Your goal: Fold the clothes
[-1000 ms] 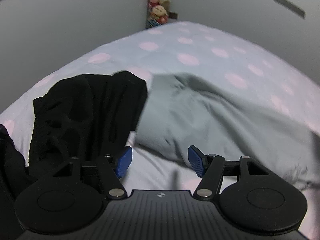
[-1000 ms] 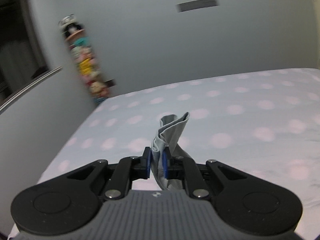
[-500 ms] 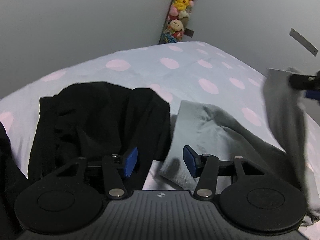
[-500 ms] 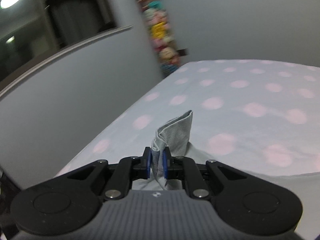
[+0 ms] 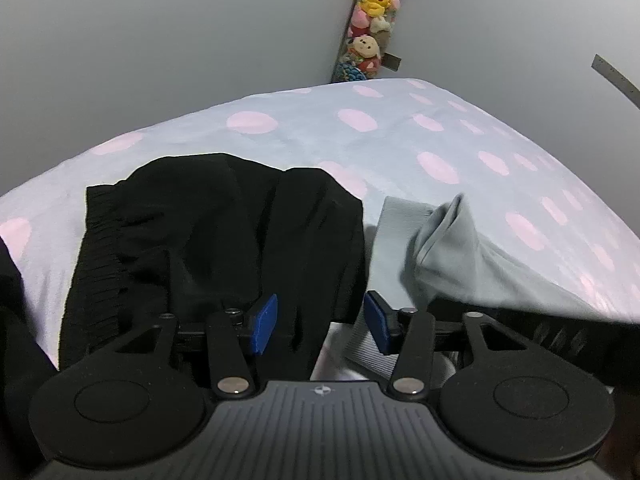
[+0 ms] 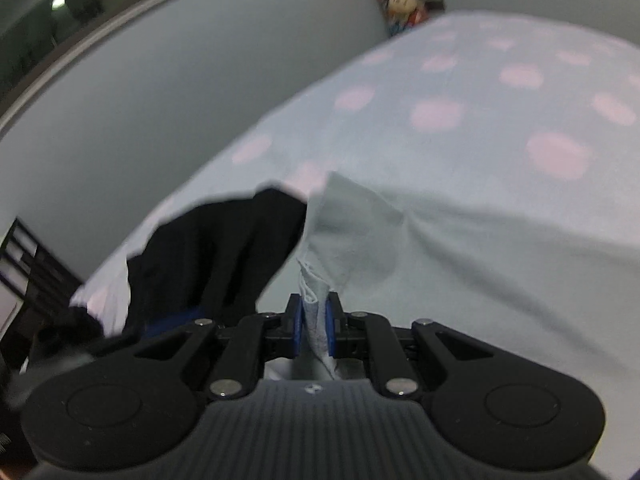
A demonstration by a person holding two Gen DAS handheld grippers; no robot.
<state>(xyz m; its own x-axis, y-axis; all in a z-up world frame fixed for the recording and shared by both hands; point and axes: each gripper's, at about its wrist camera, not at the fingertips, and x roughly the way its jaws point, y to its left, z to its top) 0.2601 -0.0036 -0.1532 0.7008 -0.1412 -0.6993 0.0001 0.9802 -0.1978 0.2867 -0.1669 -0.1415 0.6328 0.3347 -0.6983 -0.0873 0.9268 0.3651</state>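
1. Left wrist view: the left gripper (image 5: 318,322) stood open, its blue pads apart and holding nothing. It hovered low over a bed (image 5: 304,128) covered in pale fabric with pink dots. A black garment (image 5: 216,240) lay bunched toward 10 o'clock of the gripper. A grey garment (image 5: 460,256) lay rumpled toward 2 o'clock, just beside the black one. Plush toys (image 5: 370,20) hung in the room corner at 12 o'clock.

2. Right wrist view: the right gripper (image 6: 314,330) was clamped on an edge of the grey garment (image 6: 360,224), which rose in a loose peak at 12 o'clock. The black garment (image 6: 216,256) sat toward 10 o'clock.

3. Progress, as a judgement: neither garment lay in a neat fold; the grey one appeared mid-handling, and the black one remained heaped.

4. Containers: no basket, box or drawer was visible.
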